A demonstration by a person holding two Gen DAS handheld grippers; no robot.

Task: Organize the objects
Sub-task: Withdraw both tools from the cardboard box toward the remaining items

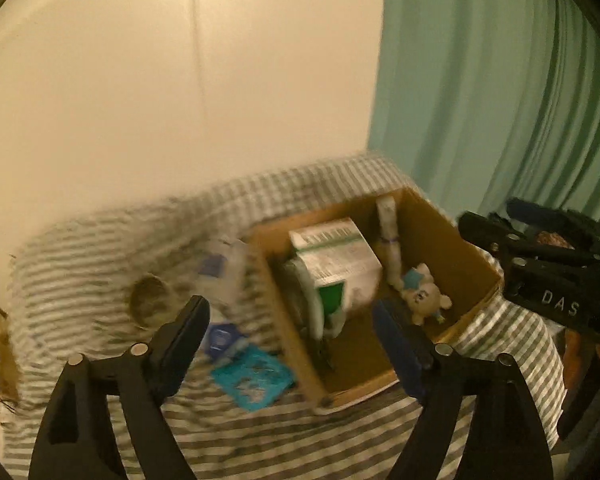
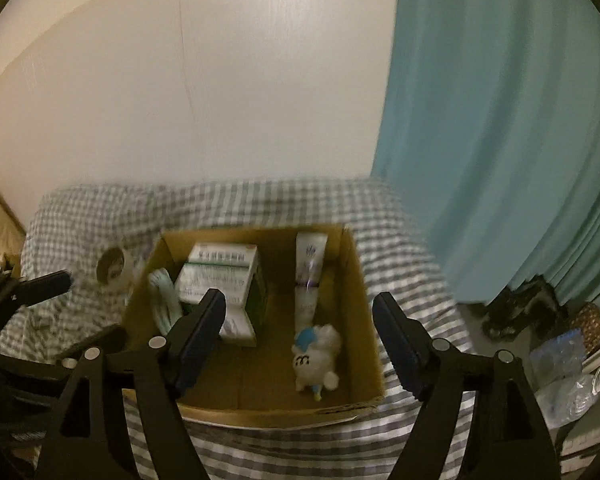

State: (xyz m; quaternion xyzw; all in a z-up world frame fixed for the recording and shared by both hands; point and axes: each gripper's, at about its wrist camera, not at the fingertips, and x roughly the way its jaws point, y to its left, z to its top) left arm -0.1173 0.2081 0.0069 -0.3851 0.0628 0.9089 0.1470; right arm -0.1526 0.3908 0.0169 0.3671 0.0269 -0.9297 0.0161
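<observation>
An open cardboard box (image 1: 452, 240) (image 2: 354, 280) sits on a grey checked cloth. Inside it are green-and-white cartons (image 1: 336, 264) (image 2: 220, 280), a white tube (image 1: 390, 240) (image 2: 309, 276) and a small white plush toy (image 1: 422, 294) (image 2: 316, 354). Left of the box lie a teal packet (image 1: 252, 376), blue-and-white packets (image 1: 220, 276) and a tape roll (image 1: 150, 294) (image 2: 112, 268). My left gripper (image 1: 290, 344) is open and empty above the box's near left wall. My right gripper (image 2: 300, 340) is open and empty above the box; it also shows at the right of the left wrist view (image 1: 540, 256).
The checked cloth (image 1: 100, 248) (image 2: 260, 200) covers a raised surface against a white wall. A teal curtain (image 1: 480, 80) (image 2: 500, 120) hangs on the right. Clutter and plastic packaging (image 2: 564, 364) lie on the floor at the right.
</observation>
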